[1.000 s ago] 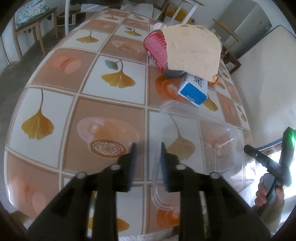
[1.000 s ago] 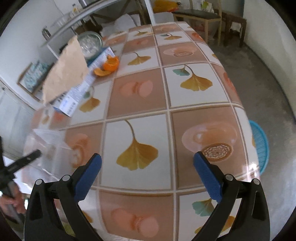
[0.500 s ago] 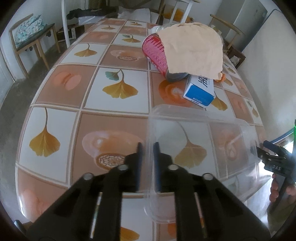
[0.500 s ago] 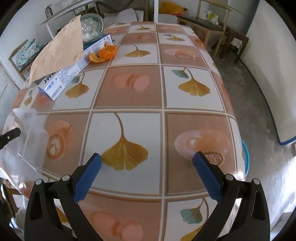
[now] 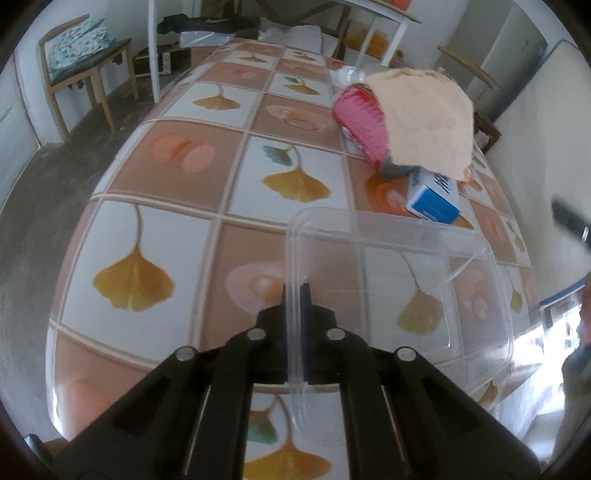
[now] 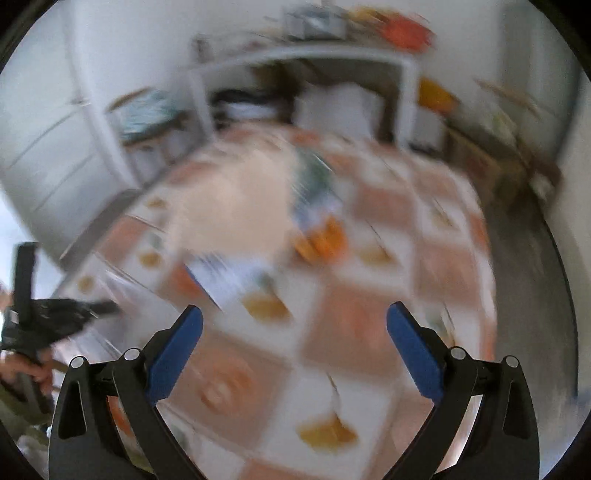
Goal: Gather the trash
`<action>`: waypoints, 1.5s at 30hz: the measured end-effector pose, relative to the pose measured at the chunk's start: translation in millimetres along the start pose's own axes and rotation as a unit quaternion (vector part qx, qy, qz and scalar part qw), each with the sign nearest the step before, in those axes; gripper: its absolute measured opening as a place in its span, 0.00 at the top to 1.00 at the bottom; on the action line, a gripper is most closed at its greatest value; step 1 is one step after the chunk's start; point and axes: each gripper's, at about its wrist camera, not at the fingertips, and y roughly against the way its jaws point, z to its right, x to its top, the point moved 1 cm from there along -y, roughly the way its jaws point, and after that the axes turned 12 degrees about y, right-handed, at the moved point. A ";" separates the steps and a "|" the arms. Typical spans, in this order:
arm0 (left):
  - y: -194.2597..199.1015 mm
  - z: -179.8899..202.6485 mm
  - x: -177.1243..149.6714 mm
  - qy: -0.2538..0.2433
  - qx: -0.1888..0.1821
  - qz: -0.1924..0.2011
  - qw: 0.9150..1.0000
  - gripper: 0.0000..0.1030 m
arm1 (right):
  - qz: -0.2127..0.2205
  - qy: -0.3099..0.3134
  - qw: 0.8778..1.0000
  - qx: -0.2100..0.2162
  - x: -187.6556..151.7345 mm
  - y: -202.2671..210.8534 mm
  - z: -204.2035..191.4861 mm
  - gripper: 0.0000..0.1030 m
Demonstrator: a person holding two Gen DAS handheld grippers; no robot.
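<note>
A clear plastic container (image 5: 399,280) lies on the tiled table (image 5: 177,206) near its front right edge. My left gripper (image 5: 294,291) is shut on the container's left rim. Behind it lie a blue and white box (image 5: 434,205), a red can (image 5: 360,123) on its side and a brown paper sheet (image 5: 424,125) draped over both. The right wrist view is blurred. There my right gripper (image 6: 295,332) hangs open above the table with nothing between its fingers. Ahead of it I make out the brown paper (image 6: 236,206), the box (image 6: 225,275) and orange peel (image 6: 323,238).
A wooden chair (image 5: 81,62) stands off the table's far left corner, and a white shelf frame (image 5: 369,33) with clutter is behind the far end. A white wall runs along the right side. The left gripper (image 6: 48,317) and a hand (image 6: 26,369) show at the right view's left edge.
My left gripper has shut onto the container's left rim. My right gripper rose, rolled and swung toward the paper and box, and its picture is now blurred.
</note>
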 end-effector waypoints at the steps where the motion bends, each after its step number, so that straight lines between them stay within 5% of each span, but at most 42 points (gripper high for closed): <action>1: 0.3 -2.2 0.6 0.003 -0.001 0.001 1.000 0.97 | 0.008 0.022 1.000 0.008 13.7 -4.8 -5.3 0.06; 6: 0.9 -8.2 3.6 0.010 -0.008 0.000 1.000 0.97 | 0.010 0.150 0.988 0.031 84.1 -49.3 -30.7 0.06; 10: 0.1 -10.4 5.4 0.016 -0.015 0.000 1.000 0.97 | -0.022 0.178 0.983 0.031 121.4 -92.2 -27.3 0.06; 16: -0.5 -12.8 6.8 0.020 -0.025 -0.004 0.999 0.97 | -0.086 0.199 0.976 0.019 128.0 -134.2 -24.0 0.06; 21: -0.8 -12.9 7.3 0.020 -0.028 -0.006 0.999 0.97 | -0.082 0.216 0.973 0.020 118.8 -131.6 -35.2 0.08; 35: -1.9 -13.0 8.8 0.020 -0.027 -0.005 0.999 0.97 | -0.107 0.211 0.972 0.002 99.5 -137.7 -44.2 0.93; 45: -0.3 -9.9 4.5 0.018 -0.016 0.001 1.000 0.97 | -0.028 0.116 0.993 0.020 99.1 -75.0 -17.0 0.97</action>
